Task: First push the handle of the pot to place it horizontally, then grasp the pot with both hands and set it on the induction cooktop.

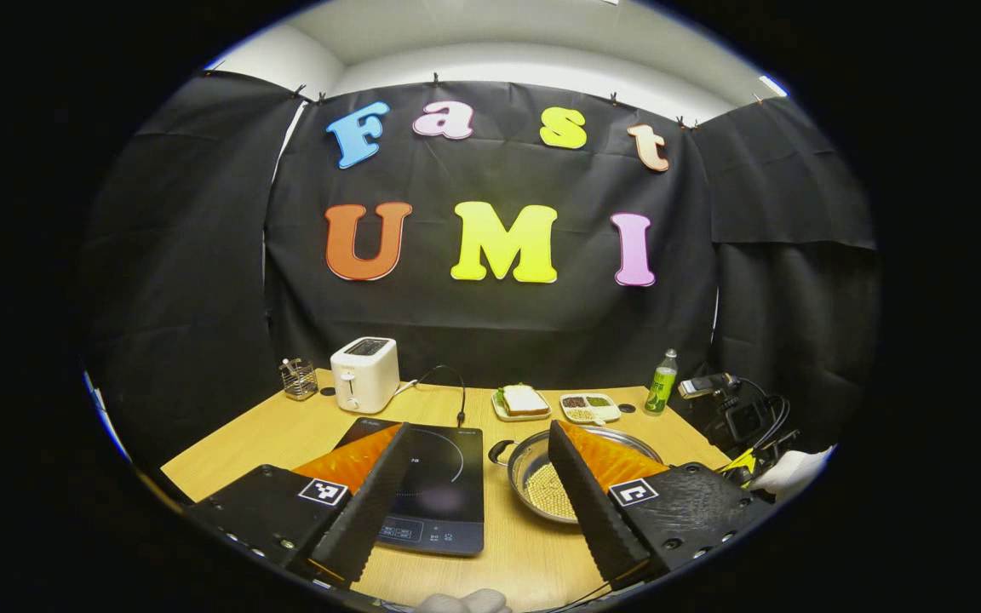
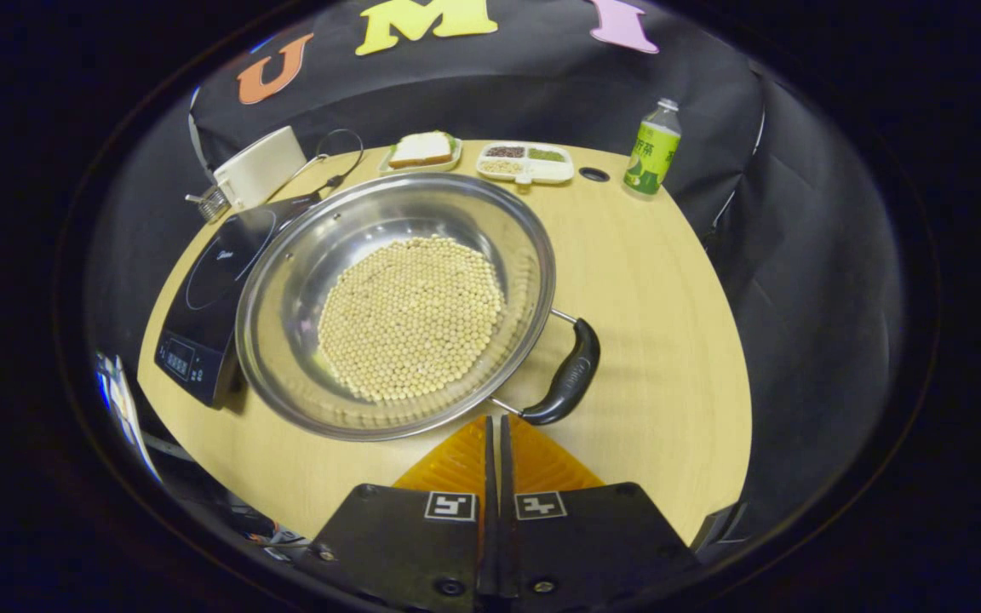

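A steel pot (image 2: 303, 281) holding pale beans (image 2: 410, 315) sits on the wooden table, its left side overlapping the black induction cooktop (image 2: 218, 272). Its black side handle (image 2: 571, 375) points toward the lower right. My right gripper (image 2: 495, 421) is shut with nothing in it, its tips just short of the pot's near rim and the handle's lower end. In the left gripper view my left gripper (image 1: 480, 426) hangs open above the table's near edge. The cooktop (image 1: 435, 485) lies between its fingers, and the pot (image 1: 529, 468) is partly hidden behind the right finger.
At the back of the table (image 2: 652, 340) stand a white toaster (image 1: 364, 373), a utensil holder (image 1: 298, 379), a plate with a sandwich (image 1: 523, 402), a divided tray (image 1: 590, 409) and a green bottle (image 1: 662, 383). Camera gear with cables (image 1: 733, 409) sits at the right edge.
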